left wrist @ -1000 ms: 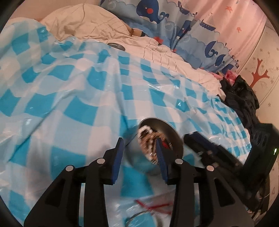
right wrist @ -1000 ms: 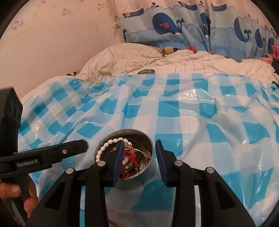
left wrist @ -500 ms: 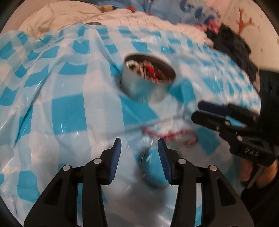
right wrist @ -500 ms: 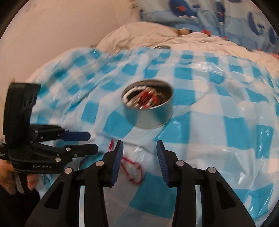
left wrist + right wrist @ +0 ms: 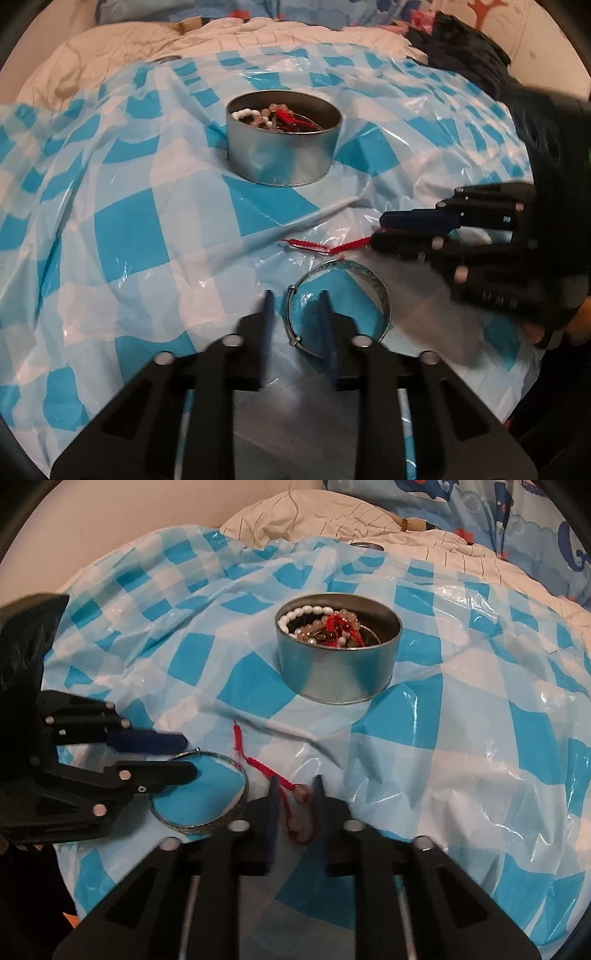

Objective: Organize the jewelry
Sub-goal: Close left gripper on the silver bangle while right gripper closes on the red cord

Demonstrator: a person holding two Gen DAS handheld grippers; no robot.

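A round silver tin (image 5: 282,138) (image 5: 338,648) holding bead bracelets and red cord stands on the blue checked plastic sheet (image 5: 129,229). A silver bangle (image 5: 340,302) (image 5: 201,788) lies flat near the front. My left gripper (image 5: 295,299) is open, its fingers straddling the bangle's left rim. A red cord bracelet (image 5: 321,247) (image 5: 269,771) with beads lies beside the bangle. My right gripper (image 5: 293,784) is open, its fingers on either side of the cord's beaded end. It also shows in the left wrist view (image 5: 402,229).
A rumpled white quilt (image 5: 258,40) and whale-print bedding (image 5: 517,524) lie behind the sheet. A small round metal lid (image 5: 365,545) sits at the sheet's far edge. Dark clothing (image 5: 469,55) is piled at the right.
Both grippers have pulled back from the tin and dropped low over the sheet. The left now straddles the bangle's rim; the right now straddles the red cord.
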